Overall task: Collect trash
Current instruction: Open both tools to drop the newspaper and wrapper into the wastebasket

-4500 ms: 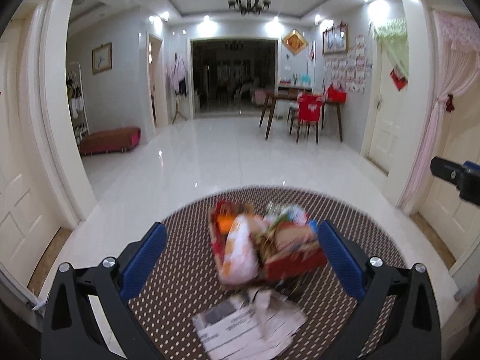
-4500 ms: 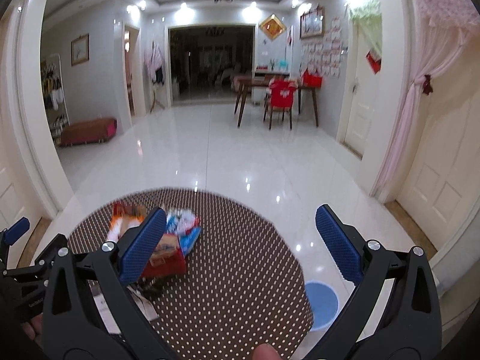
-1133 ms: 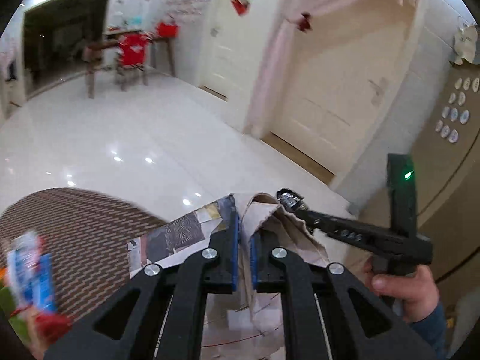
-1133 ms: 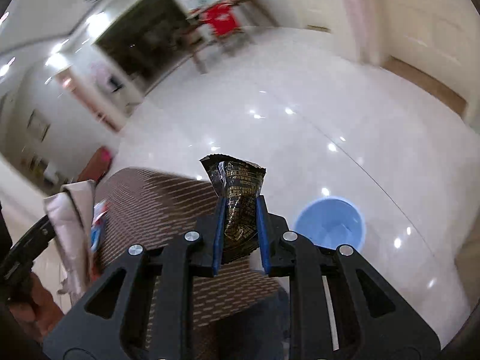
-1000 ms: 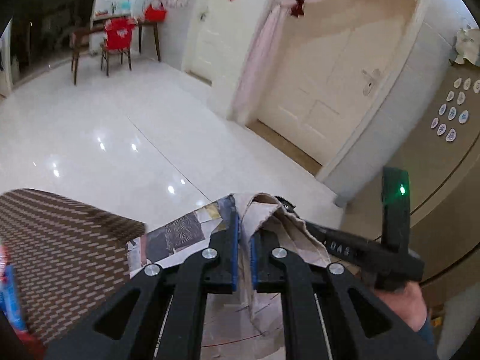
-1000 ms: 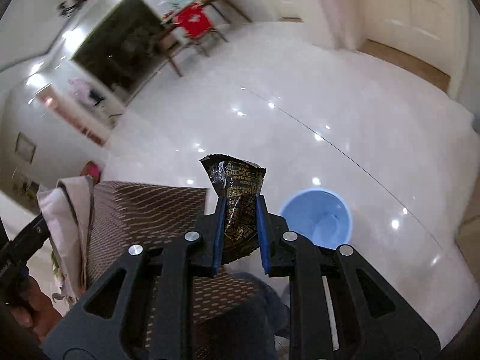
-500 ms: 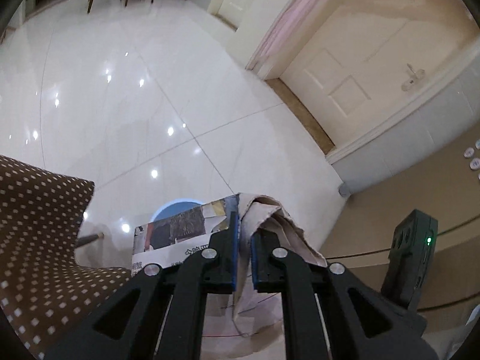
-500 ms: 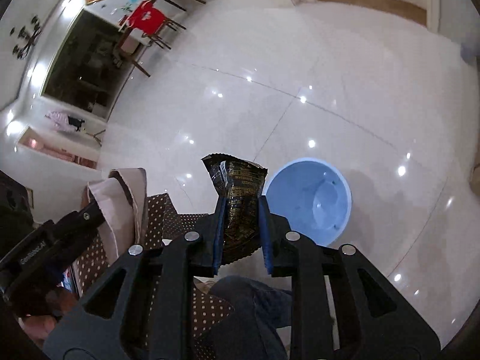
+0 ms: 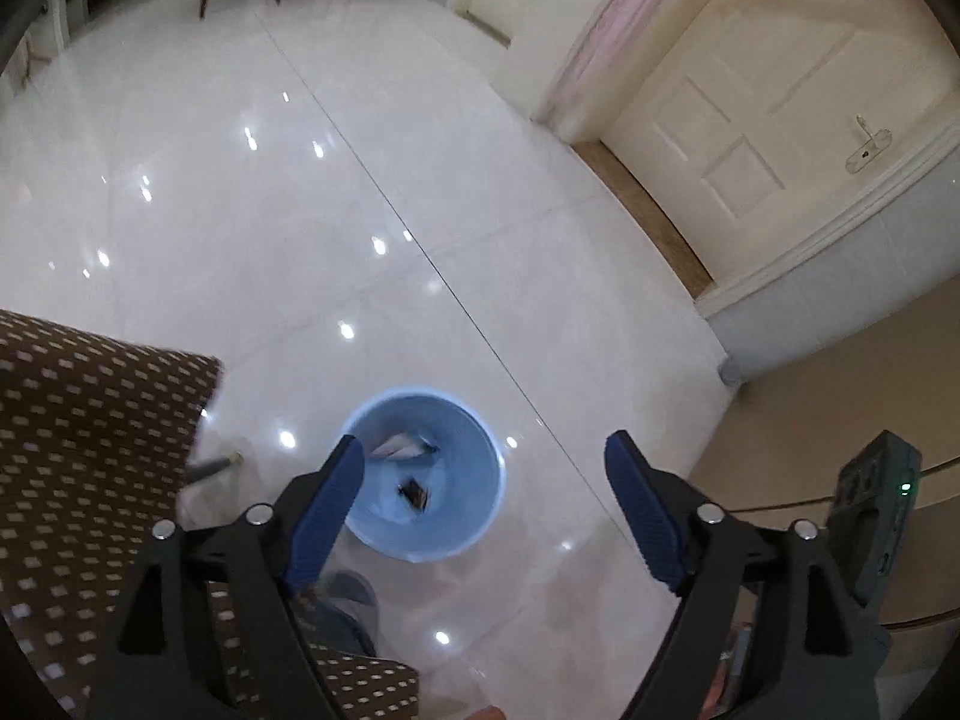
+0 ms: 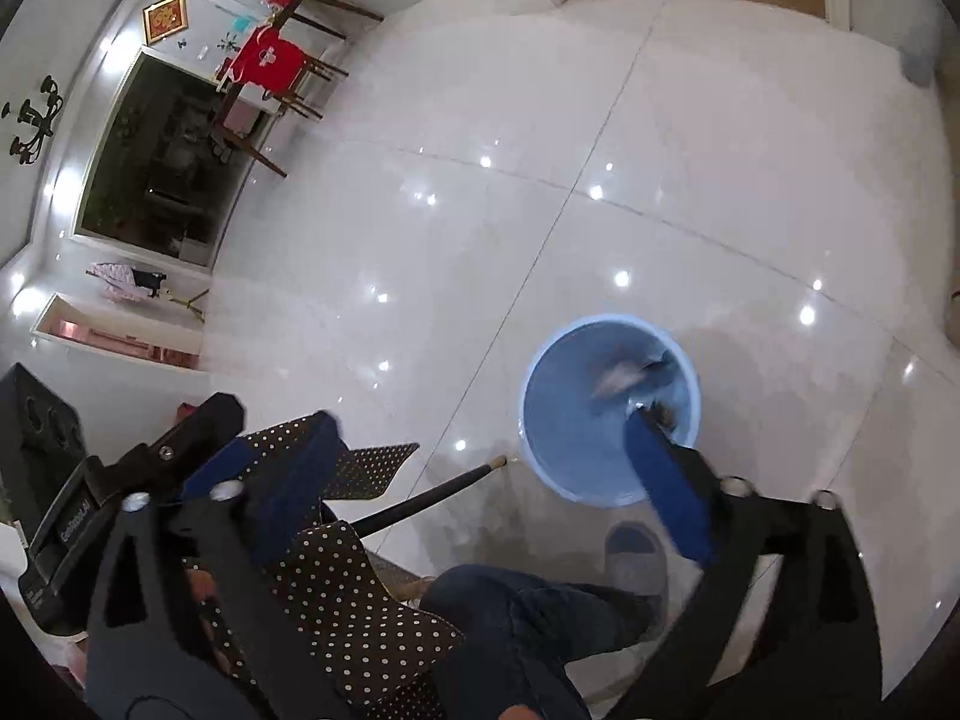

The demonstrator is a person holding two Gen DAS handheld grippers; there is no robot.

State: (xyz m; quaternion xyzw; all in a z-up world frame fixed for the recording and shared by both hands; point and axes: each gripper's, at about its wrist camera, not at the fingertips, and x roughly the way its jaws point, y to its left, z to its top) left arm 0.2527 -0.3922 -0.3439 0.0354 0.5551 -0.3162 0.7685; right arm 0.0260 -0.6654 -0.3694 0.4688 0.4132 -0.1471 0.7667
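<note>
Glossy white tile floor [image 9: 420, 192] mirrors the lamps; the blue bin [image 9: 474, 516] below the tool looks smooth plastic; the dotted tablecloth [image 9: 78, 420] beside it is matt cloth.

— What can't you make out in the blue bin [image 9: 474, 516]?
— The two scraps inside smear with blur: one pale [image 9: 399, 450], one dark [image 9: 414, 491]. From my right wrist, my own blue finger [image 10: 663, 489] covers the dark one.
— Anything else?
— My shoe [image 10: 636, 555] is partly hidden behind that finger.
</note>
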